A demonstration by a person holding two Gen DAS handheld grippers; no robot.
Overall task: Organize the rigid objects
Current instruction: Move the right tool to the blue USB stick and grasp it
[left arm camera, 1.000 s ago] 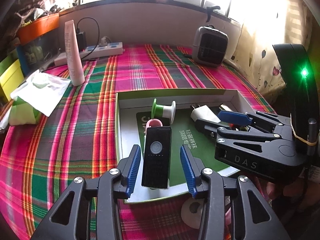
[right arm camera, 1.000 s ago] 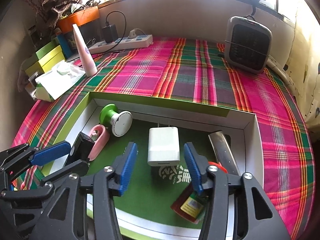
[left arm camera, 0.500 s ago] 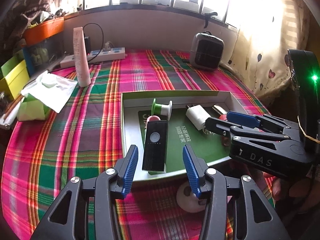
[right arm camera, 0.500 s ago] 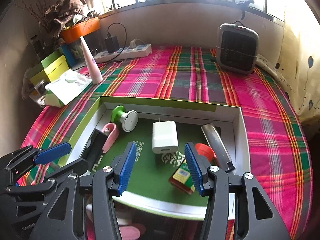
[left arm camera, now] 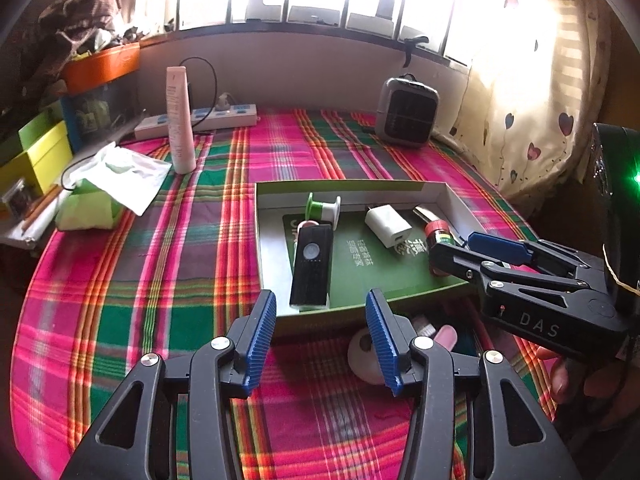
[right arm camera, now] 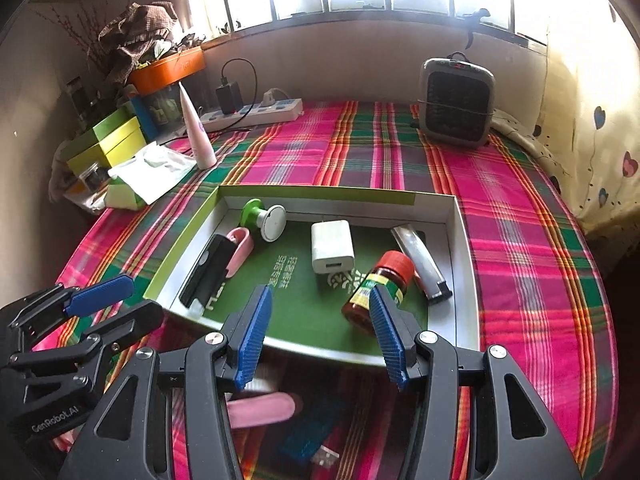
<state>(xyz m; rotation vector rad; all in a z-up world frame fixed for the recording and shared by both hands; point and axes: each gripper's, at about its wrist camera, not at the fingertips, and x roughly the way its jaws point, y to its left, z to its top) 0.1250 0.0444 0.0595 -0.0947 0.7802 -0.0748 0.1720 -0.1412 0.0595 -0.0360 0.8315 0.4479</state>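
Near front wall of tray (right arm camera: 352,350), left gripper (left arm camera: 320,344) and right gripper (right arm camera: 320,334) hovering, fingers spread, gripping nothing. Black remote (left arm camera: 312,264), charger (right arm camera: 333,246), jar (right arm camera: 378,286) lying inside tray; pink item (right arm camera: 260,410) lying just outside front wall, needing low, squared approach.

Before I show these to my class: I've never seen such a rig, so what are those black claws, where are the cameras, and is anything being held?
No robot here: a person holds a hand gripper in each hand, and a fisheye camera on each looks forward along its two blue-padded fingers. One picture is from the left gripper, the other from the right gripper; each also shows the other at its side. On the plaid cloth lies a tray with a black remote, a white charger, a spool, a red-capped jar and a metal clip. Both jaws stand open, holding nothing.
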